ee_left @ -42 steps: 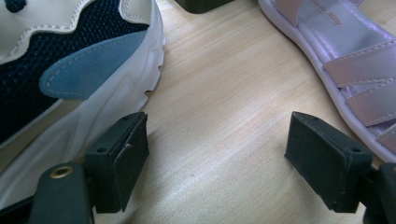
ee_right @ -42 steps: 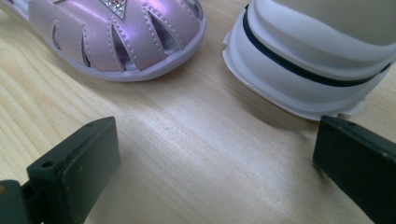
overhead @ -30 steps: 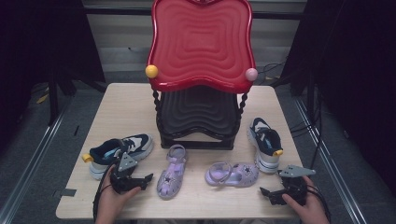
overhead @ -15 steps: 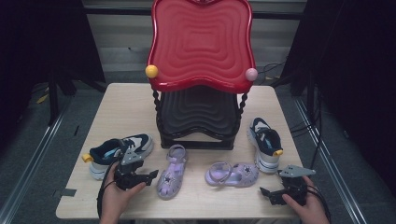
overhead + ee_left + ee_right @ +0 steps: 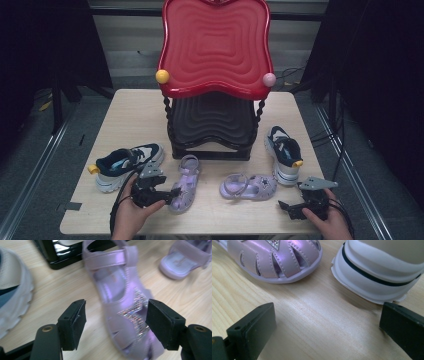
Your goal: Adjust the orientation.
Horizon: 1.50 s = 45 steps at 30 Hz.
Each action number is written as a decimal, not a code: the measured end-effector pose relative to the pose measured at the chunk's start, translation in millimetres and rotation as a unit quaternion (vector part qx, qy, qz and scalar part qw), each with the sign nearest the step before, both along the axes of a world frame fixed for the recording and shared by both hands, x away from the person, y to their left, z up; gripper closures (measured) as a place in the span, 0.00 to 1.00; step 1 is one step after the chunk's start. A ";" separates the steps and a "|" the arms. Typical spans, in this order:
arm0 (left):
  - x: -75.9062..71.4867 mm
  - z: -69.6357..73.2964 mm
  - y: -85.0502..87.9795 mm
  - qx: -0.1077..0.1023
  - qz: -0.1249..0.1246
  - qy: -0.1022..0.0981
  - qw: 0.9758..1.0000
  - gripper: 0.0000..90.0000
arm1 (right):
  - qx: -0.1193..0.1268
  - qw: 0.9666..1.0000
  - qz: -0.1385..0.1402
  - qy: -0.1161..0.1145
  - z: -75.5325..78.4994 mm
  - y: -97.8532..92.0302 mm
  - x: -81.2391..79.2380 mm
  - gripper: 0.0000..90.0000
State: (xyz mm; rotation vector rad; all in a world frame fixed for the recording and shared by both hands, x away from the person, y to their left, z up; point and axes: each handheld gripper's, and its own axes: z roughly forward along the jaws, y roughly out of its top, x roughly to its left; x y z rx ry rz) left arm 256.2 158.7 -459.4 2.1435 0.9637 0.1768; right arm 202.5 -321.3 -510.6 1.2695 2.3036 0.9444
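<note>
Two purple sandals lie on the wooden table [image 5: 125, 110]. My left gripper [image 5: 172, 191] reaches from the left over the toe end of the left sandal [image 5: 185, 175]. In the left gripper view this sandal [image 5: 117, 277] lies between the jaws of the left gripper [image 5: 116, 315]. They have just been closing, but a gap remains at the left pad [image 5: 78, 325], so it is open. The right gripper [image 5: 286, 207] rests open near the table's front right. In the right gripper view bare wood lies between the jaws of that gripper [image 5: 327, 327]. Beyond them are the other sandal's toe [image 5: 277, 260] and a white sneaker toe [image 5: 374, 277].
A black rack with a red wavy top shelf [image 5: 215, 45] stands mid-table behind the shoes. One navy-and-white sneaker [image 5: 127, 162] lies at the left, another [image 5: 284, 152] at the right. The second sandal [image 5: 248, 186] lies between the two grippers.
My left gripper has moved a little to the right and up, over the left sandal's toe. The right gripper has stayed put.
</note>
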 end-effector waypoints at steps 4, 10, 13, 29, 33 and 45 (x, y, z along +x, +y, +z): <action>0.7 -1.3 -10.9 0.007 -0.015 0.005 1.000 0.34 | 0.000 1.000 0.000 0.000 0.0 0.0 0.0 0.00; 1.9 -2.9 -14.6 0.019 -0.028 0.008 0.999 0.36 | 0.000 1.000 0.000 0.000 0.0 0.0 0.0 0.00; 1.6 -1.9 -10.5 0.018 -0.025 0.007 0.999 0.37 | 0.000 1.000 0.000 0.000 0.0 0.0 0.0 0.00; 1.8 1.9 -4.9 0.018 -0.040 0.004 0.999 0.54 | 0.002 1.000 0.003 0.002 -0.1 -0.1 1.3 0.00; 0.1 7.1 -7.1 0.033 -0.044 -0.007 0.998 0.56 | 0.002 1.000 0.003 0.002 -0.1 0.0 1.2 0.00; -1.3 5.8 -0.4 -0.014 -0.024 0.015 1.000 0.46 | 0.002 1.000 0.004 0.002 -0.1 -0.1 1.3 0.00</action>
